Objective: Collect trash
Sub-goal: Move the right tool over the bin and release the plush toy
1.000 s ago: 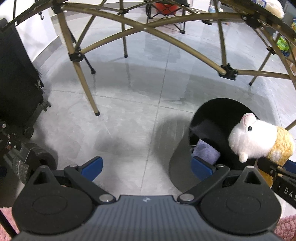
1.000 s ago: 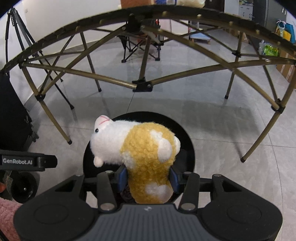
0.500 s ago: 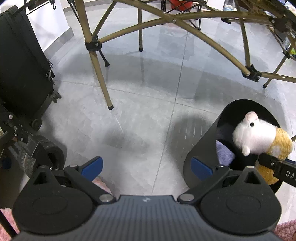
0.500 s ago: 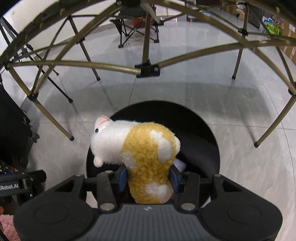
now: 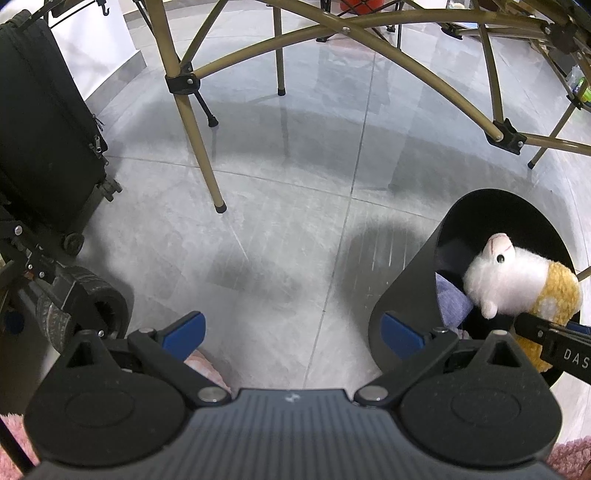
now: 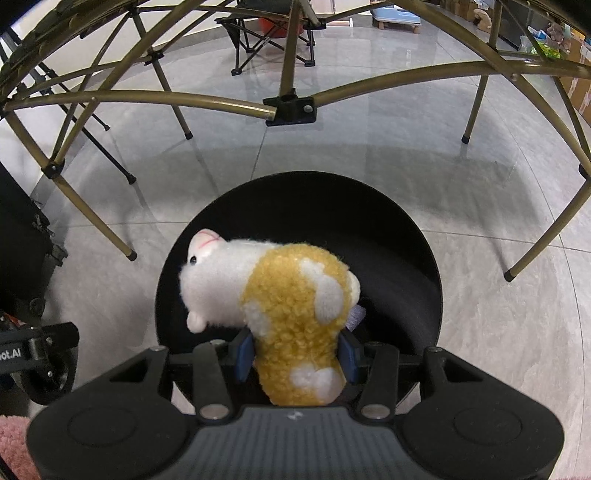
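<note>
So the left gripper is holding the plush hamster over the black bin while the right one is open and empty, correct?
No, swapped: the right gripper clamps the plush hamster over the black bin, as the right wrist view shows; the left gripper is open and empty.

Tiled indoor room, folding table frame (image 6: pixel 288 109), camp chair (image 6: pixel 273 33)

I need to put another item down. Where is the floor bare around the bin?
Bare tiles lie between the black bin, the table leg and the suitcase. It is crowded inside the bin: plush toy and purple cloth.
</note>
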`<action>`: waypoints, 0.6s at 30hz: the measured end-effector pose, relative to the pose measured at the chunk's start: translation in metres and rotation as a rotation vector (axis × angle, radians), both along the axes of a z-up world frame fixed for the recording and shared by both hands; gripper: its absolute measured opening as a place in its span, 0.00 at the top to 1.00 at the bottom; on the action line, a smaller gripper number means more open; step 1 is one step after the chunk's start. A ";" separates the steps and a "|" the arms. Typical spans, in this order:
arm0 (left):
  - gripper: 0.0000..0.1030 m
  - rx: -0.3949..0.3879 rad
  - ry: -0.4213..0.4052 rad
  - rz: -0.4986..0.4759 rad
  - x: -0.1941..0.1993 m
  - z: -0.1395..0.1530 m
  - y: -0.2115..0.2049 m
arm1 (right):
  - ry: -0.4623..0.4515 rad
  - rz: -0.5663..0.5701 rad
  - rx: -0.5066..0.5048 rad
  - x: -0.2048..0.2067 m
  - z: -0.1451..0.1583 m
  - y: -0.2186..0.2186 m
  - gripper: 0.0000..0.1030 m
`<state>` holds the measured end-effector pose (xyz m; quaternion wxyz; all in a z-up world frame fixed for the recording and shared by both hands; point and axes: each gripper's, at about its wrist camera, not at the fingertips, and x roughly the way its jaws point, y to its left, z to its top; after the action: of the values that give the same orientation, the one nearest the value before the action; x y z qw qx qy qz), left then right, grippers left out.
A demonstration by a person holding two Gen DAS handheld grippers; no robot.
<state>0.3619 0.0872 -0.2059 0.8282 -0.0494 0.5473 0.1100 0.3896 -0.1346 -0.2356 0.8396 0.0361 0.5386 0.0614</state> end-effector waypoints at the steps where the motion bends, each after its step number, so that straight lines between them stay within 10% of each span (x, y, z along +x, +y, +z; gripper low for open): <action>1: 0.00 0.000 0.000 -0.001 0.000 0.000 0.000 | -0.002 0.000 0.001 0.000 0.000 -0.001 0.56; 6: 0.00 0.001 0.002 0.001 -0.001 0.000 -0.001 | -0.021 0.002 0.029 0.000 0.004 -0.002 0.39; 8: 0.00 0.002 0.006 0.005 -0.001 -0.001 -0.001 | -0.019 -0.005 0.032 0.000 0.005 -0.003 0.10; 18: 0.00 0.001 0.006 0.002 -0.001 -0.002 -0.001 | -0.014 0.010 -0.020 0.000 0.003 -0.002 0.00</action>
<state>0.3606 0.0865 -0.2075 0.8266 -0.0492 0.5495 0.1112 0.3894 -0.1362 -0.2324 0.8433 0.0249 0.5335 0.0604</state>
